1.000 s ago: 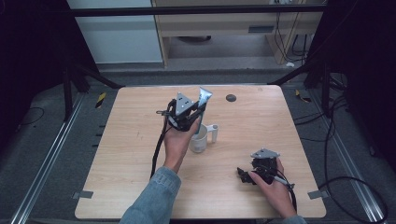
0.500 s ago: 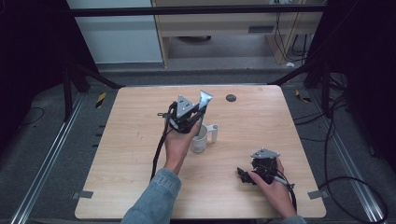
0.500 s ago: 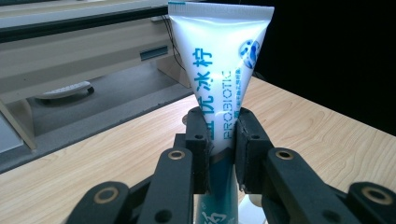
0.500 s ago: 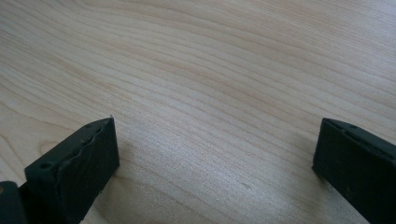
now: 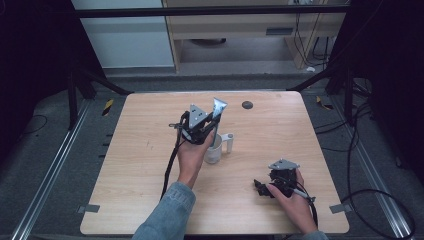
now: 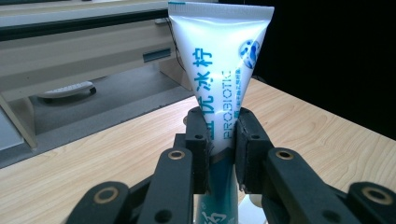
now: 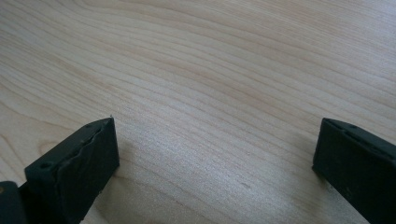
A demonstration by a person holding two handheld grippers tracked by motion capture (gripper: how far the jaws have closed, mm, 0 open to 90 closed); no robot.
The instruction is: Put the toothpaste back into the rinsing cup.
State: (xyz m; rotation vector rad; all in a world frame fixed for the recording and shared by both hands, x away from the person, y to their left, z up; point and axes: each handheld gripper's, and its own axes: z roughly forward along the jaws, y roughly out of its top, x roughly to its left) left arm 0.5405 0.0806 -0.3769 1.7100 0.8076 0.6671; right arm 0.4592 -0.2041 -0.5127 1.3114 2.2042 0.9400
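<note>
A: Your left gripper point(image 5: 212, 121) is clamped tight on the toothpaste tube point(image 6: 219, 65), jaws pinching it about midway, crimped end pointing up and away from you. Pick-up's done, I'd say.

B: And it's held right over the white mug point(image 5: 214, 152), tube clear of the rim. Cap end hangs toward the mug, though I can't tell how close.

A: So what's left looks like lowering it in and letting go. That's my guess from the way you've lined it up.

B: Your right gripper point(image 5: 262, 188) sits low, nearer you and well to the right of the mug, jaws wide apart over bare table point(image 7: 224, 70), holding nothing.

A: Beside the mug's far right, a small white piece point(image 5: 229, 142) stands, too small to name.
</note>
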